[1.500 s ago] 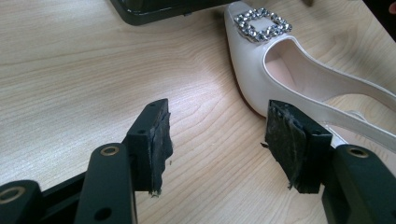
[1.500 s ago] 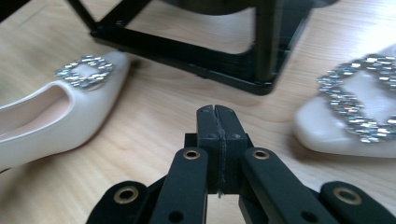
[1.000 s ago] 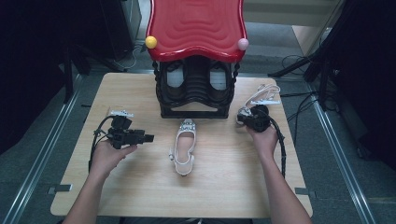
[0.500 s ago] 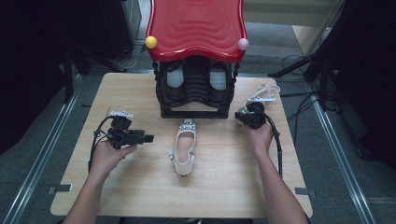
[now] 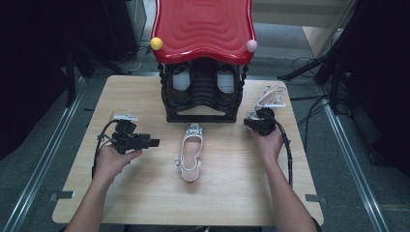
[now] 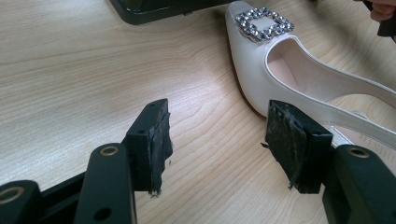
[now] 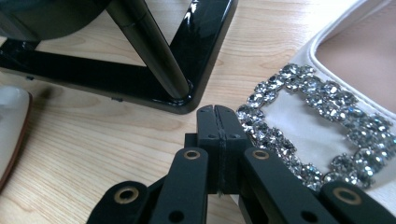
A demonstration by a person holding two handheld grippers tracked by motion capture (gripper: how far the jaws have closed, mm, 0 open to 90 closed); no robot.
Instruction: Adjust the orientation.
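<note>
Wooden table (image 5: 145,203) on grey floor (dark surroundings); left claw (image 6: 217,135) open, right claw (image 7: 217,116) closed, empty.

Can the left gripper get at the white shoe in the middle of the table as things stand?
Probably yes: the left gripper is open, the white shoe lies just beyond, bare table between.
</note>
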